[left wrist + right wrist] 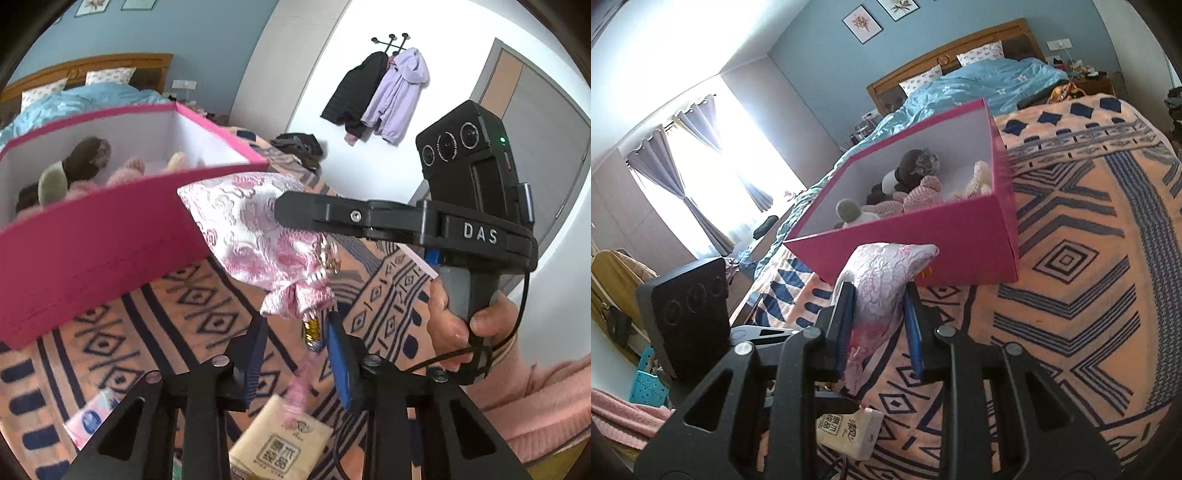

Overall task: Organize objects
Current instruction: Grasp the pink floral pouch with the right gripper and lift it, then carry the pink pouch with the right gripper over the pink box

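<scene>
A pink and white brocade pouch [255, 236] with a tassel hangs in the air beside the magenta storage box [96, 254]. My right gripper [879, 314] is shut on the pouch [879, 288]; its finger also shows in the left wrist view [317, 212]. My left gripper [295, 332] is open just below the pouch's gathered neck, with the tassel hanging between its fingers. The box [923, 236] sits on the patterned bedspread [1071, 295] and holds several knitted toys [916, 192].
A beige tissue pack [284, 443] and a pink packet [92, 417] lie on the bedspread below the grippers. The tissue pack also shows in the right wrist view [849, 432]. A blue quilt [990, 85] covers the bed's head end. Coats [376, 92] hang on the far wall.
</scene>
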### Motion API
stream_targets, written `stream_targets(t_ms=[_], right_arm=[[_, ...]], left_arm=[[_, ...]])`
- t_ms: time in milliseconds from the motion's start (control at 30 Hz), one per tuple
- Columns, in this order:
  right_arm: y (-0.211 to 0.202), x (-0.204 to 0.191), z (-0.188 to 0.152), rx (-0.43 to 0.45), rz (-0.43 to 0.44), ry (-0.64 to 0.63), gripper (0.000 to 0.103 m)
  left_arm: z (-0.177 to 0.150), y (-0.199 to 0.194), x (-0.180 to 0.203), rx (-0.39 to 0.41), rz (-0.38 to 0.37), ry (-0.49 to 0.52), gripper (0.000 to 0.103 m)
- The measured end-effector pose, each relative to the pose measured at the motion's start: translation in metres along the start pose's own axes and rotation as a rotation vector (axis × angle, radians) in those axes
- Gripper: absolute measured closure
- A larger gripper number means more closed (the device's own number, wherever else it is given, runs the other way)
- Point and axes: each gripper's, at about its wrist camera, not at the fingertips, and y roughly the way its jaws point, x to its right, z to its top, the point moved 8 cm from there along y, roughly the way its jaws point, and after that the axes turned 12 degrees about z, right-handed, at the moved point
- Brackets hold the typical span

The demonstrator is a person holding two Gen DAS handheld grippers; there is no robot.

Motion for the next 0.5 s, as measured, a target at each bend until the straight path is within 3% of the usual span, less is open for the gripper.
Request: stream_targets(t_ms=[500], right_arm=[[-0.004, -0.030, 0.078, 0.088, 0.023, -0.147, 0.077]], left_arm=[[0.083, -0.026, 0.005, 0.151, 0.102, 0.125, 0.071]])
